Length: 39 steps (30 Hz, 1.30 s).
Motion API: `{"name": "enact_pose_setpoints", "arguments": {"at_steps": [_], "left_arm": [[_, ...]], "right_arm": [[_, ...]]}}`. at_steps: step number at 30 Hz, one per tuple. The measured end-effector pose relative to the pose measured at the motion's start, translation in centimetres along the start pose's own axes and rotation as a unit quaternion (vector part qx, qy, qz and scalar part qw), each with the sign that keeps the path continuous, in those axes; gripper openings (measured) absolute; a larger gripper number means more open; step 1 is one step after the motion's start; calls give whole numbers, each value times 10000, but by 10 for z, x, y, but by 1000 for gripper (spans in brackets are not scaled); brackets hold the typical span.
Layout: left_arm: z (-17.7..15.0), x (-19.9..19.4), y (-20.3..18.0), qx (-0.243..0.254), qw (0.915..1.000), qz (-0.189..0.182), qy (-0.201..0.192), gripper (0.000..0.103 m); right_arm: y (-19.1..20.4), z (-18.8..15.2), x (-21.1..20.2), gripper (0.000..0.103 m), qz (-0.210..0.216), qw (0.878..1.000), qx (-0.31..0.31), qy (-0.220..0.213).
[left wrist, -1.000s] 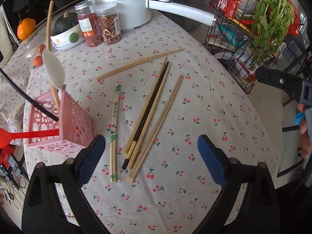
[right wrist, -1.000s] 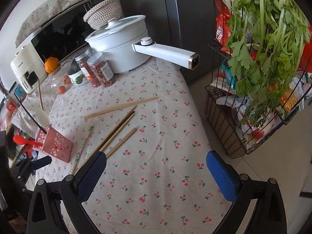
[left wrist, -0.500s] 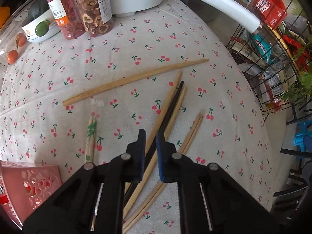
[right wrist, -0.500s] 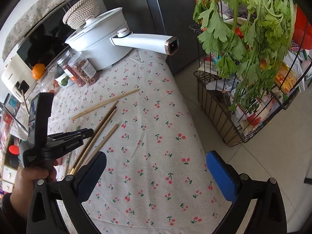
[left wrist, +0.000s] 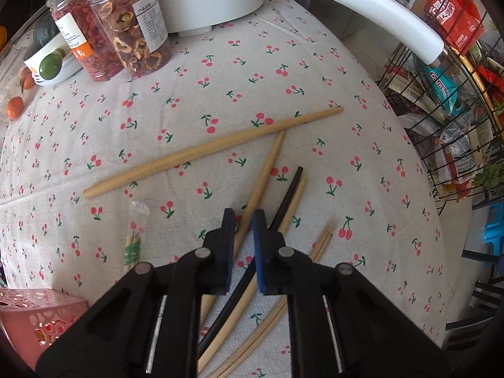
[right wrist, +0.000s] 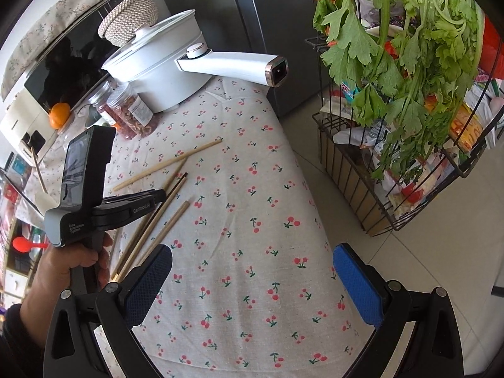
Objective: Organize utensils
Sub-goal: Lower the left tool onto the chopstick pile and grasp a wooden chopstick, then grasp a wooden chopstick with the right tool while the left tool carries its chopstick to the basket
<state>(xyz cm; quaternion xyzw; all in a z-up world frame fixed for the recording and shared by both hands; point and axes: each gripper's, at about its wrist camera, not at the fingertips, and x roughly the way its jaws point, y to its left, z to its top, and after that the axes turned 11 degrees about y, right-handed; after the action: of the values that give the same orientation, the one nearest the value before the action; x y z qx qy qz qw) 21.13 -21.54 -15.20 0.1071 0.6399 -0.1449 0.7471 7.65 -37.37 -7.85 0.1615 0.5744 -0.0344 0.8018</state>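
A soft cloth tablecloth [left wrist: 220, 72] printed with cherries is seen. The chopsticks [left wrist: 214, 148] look like smooth, matt wood; one black chopstick [left wrist: 288, 197] looks shiny. The pot handle [left wrist: 362, 9] is glossy white plastic. The pink basket [left wrist: 34, 312] is plastic. The rack [right wrist: 356, 186] is thin dark wire.

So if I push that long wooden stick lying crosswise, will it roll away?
Probably a little: the long wooden stick looks round and tapered, so it would likely curve rather than roll straight. The cloth should slow it. It looks stiff and light.
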Motion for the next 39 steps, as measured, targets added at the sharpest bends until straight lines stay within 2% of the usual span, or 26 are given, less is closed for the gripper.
{"name": "enact_pose_setpoints", "arguments": {"at_steps": [3,8,13,16,20,26,29,31,33,36,39], "left_arm": [[-8,-2,-8,283,9994,200,-61,10],[-38,-28,6,265,9993,-184,-168,7],[-77,-74,17,591,9964,-253,-551,7],[-104,-100,25,654,9941,-408,-760,7],[-139,-127,40,793,9909,-403,-1013,7],[-180,-152,72,575,9846,-544,-1561,7],[-190,-157,86,495,9826,-582,-1690,7],[-195,-159,93,433,9817,-656,-1734,7],[-201,-160,100,411,9810,-694,-1767,7],[-209,-166,108,407,9803,-764,-1777,7],[-214,-169,116,364,9800,-826,-1774,7]], "right_arm": [[3,1,6,103,-44,10000,-24,73],[8,3,11,103,-134,9998,-61,114],[19,4,20,103,-264,9995,-88,177],[28,4,26,103,-260,9993,-115,254],[45,4,35,103,-231,9988,-195,376],[74,3,58,103,-199,9970,-305,685],[83,6,75,102,-64,9958,-164,898],[88,9,87,94,144,9945,-31,1034],[93,14,98,80,285,9929,54,1156],[103,21,112,48,120,9928,38,1193],[112,26,117,42,-35,9944,-26,1054]]}}
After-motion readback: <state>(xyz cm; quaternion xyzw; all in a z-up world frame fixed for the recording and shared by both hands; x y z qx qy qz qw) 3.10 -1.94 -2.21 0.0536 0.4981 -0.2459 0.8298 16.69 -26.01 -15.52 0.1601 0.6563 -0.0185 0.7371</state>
